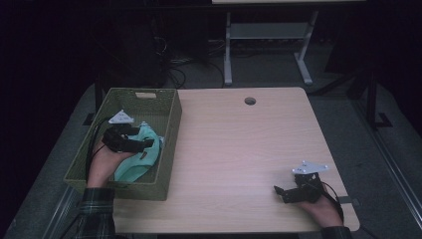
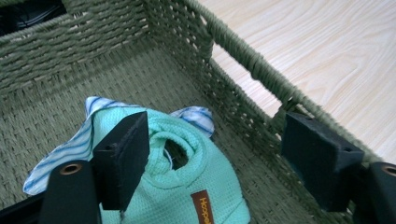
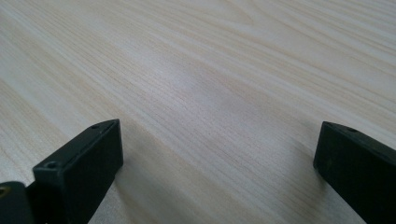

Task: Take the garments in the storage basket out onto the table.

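Note:
A mint green knitted garment [image 1: 142,162] with a small brown label lies crumpled in a woven green basket [image 1: 171,144] at the table's left edge. Blue-and-white striped cloth [image 2: 60,149] shows beneath the garment [image 2: 187,186]. My left gripper [image 1: 149,144] is down inside the basket, just above the garment. In the left gripper view it [image 2: 219,154] stands open: one pad is against the mint fabric, the other is apart from it beside the basket wall [image 2: 243,116]. My right gripper [image 1: 278,191] rests open near the table's front right corner, with bare wood between the pads [image 3: 215,158].
The light wooden table [image 1: 239,144] has a round cable hole [image 1: 250,101] near its far edge. The basket's woven walls closely surround the left gripper. A white table frame [image 1: 268,35] and loose cables stand on the dark floor beyond.

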### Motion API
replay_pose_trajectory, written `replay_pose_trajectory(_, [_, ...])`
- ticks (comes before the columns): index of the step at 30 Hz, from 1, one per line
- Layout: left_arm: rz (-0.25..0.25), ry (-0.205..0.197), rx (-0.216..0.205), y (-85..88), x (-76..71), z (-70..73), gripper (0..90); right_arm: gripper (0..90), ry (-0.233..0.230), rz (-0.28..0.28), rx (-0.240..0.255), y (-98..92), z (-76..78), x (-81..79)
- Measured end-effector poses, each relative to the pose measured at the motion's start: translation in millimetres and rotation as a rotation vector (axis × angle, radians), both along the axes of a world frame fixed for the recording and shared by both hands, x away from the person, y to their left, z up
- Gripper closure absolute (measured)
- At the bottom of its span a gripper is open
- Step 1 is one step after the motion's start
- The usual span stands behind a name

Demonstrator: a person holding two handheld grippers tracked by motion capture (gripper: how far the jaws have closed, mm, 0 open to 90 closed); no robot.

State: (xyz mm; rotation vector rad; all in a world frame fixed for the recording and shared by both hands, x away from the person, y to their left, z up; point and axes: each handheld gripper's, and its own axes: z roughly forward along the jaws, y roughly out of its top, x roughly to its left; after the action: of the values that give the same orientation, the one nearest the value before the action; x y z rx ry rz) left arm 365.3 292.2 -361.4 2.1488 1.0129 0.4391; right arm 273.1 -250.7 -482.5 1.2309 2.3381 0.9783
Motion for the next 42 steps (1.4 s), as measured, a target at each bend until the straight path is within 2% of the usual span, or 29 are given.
replay_pose_trajectory(3, [-0.004,0.006,0.016,-0.8,1.8,-4.4,29.5,0.9,0.000,0.000,0.000,0.0,0.0,0.0])
replay_pose_trajectory(6, [-0.005,0.026,0.018,-1.9,3.3,-9.2,31.4,0.9,0.000,0.000,0.000,0.0,0.0,0.0])
replay_pose_trajectory(8, [-0.010,0.045,0.039,-4.2,5.6,-12.9,31.8,1.0,-0.001,0.000,0.000,0.0,-0.1,0.0])
replay_pose_trajectory(12, [-0.020,0.057,0.041,-7.5,7.1,-18.1,32.6,0.9,0.000,0.000,0.000,0.0,0.0,0.0])
replay_pose_trajectory(14, [-0.030,0.072,0.063,-10.8,8.9,-23.2,33.4,0.9,0.000,0.000,0.000,0.0,0.0,0.0])
replay_pose_trajectory(17, [-0.038,0.080,0.072,-14.1,10.0,-26.9,34.0,0.9,0.000,0.000,0.000,0.0,0.0,0.0])
replay_pose_trajectory(22, [-0.042,0.108,0.127,-20.4,13.5,-35.8,33.3,0.9,0.000,0.000,0.000,0.0,0.0,0.0])
replay_pose_trajectory(26, [-0.043,0.123,0.136,-21.2,14.8,-39.6,32.7,0.9,0.000,0.000,0.000,0.0,0.0,0.0])
replay_pose_trajectory(27, [-0.037,0.145,0.146,-21.1,15.7,-42.8,32.6,0.9,0.000,0.000,0.000,0.0,0.0,0.0])
replay_pose_trajectory(35, [-0.007,0.196,0.180,-19.7,18.1,-51.1,31.8,0.9,0.000,0.000,0.000,0.0,0.0,0.0])
replay_pose_trajectory(36, [0.011,0.221,0.186,-18.8,19.1,-53.4,32.0,0.9,0.000,0.000,0.000,0.0,0.0,0.0])
replay_pose_trajectory(38, [0.017,0.233,0.199,-18.7,19.5,-54.8,32.0,0.9,0.000,0.000,0.000,0.0,0.0,0.0])
replay_pose_trajectory(40, [0.031,0.272,0.208,-18.0,20.4,-58.1,34.8,0.9,-0.001,0.000,0.000,0.0,0.0,0.0])
replay_pose_trajectory(42, [0.034,0.279,0.212,-17.4,20.7,-58.4,37.3,0.9,0.000,0.000,0.000,0.0,0.0,-0.1])
